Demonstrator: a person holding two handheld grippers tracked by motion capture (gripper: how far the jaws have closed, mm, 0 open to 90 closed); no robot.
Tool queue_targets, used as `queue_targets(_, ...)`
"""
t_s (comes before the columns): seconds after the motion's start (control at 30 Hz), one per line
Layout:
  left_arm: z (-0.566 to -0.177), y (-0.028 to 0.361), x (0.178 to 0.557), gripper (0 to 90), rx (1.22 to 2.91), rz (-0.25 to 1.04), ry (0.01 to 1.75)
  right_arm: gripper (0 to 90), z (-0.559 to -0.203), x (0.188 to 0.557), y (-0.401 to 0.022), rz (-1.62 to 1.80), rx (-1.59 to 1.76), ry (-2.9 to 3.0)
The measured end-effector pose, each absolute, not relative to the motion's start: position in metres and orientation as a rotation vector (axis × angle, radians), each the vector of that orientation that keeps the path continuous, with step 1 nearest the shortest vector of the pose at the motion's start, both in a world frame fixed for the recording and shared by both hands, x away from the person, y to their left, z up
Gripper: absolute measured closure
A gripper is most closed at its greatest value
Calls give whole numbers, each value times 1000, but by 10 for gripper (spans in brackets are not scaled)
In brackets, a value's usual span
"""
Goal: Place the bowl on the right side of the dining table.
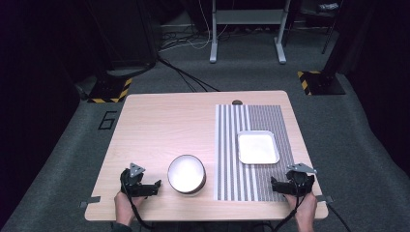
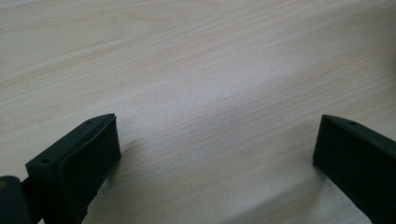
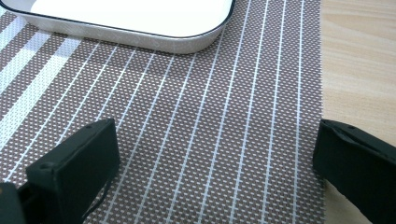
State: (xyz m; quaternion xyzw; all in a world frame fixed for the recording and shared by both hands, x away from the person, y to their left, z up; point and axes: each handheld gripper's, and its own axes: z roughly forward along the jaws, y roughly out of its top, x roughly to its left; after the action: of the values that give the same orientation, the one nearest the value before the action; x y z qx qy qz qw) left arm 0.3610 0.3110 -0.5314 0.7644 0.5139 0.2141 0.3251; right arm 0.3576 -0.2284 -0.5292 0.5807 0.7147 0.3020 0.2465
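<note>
A round white bowl [image 1: 186, 173] with a dark outer wall stands near the table's front edge. To its right, a white rectangular tray [image 1: 258, 147] [image 3: 140, 21] rests on a striped brown placemat [image 1: 254, 150] [image 3: 210, 121]. My left gripper [image 1: 141, 184] [image 2: 217, 140] lies on bare wood left of the bowl, open, with nothing between its jaws. Over the placemat's front right corner, my right gripper [image 1: 291, 184] [image 3: 217, 140] is open and empty, the tray just ahead of it.
The light wooden table [image 1: 159, 125] has bare wood across its left half and behind the bowl. A small dark round fitting [image 1: 237, 102] sits at the far edge. Grey carpet, cables and stand legs lie beyond the table.
</note>
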Motion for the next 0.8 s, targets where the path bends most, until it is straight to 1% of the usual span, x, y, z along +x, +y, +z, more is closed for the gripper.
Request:
queue_targets(0.4, -531, 312, 362, 3, 2016, 554, 1334, 0, -526, 358, -224, 833, 1565, 1995)
queue_targets(0.57, -531, 312, 359, 13, 2010, 559, 1335, 1, -520, 356, -217, 839, 1537, 2008)
queue_targets(0.8, -525, 312, 357, 18, 1992, 535, 1321, 2, -508, 354, -206, 870, 1488, 2027)
